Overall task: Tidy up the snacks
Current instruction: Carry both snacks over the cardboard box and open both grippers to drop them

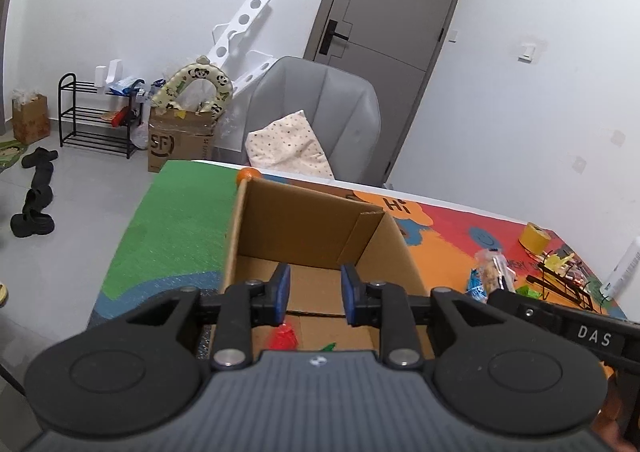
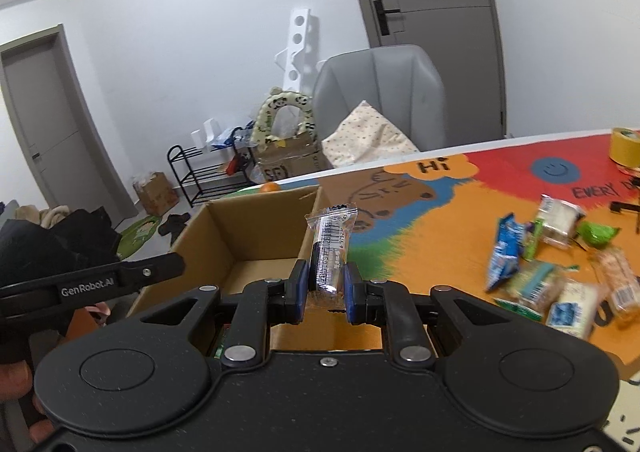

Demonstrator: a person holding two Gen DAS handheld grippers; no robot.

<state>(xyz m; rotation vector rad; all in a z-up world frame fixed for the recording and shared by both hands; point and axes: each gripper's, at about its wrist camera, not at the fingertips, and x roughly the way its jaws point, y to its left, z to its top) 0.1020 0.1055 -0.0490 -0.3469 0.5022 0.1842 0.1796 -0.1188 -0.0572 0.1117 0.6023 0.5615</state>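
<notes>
- The counter (image 2: 460,212) carries a bright mat lettered "Hi" and "EVERY D…"; only the right wrist view shows that second line.
- The cardboard box (image 1: 304,228) stands open on it, a red wrapper (image 1: 283,338) inside.
- The left tool (image 1: 315,294) tips down over the box, its jaws spread and bare; "GenRobot.AI" is on its side.
- The right tool (image 2: 325,288), marked "DAS", pinches a clear snack packet (image 2: 330,248) upright at the box's edge.
- Loose snacks (image 2: 556,272) lie on the mat to the right of the box.

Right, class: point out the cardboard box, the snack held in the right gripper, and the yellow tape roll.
cardboard box (image 1: 304,228), left wrist view, inner back wall.
clear-wrapped snack (image 2: 329,248), right wrist view, middle of wrapper.
yellow tape roll (image 2: 624,148), right wrist view, outer side.
</notes>
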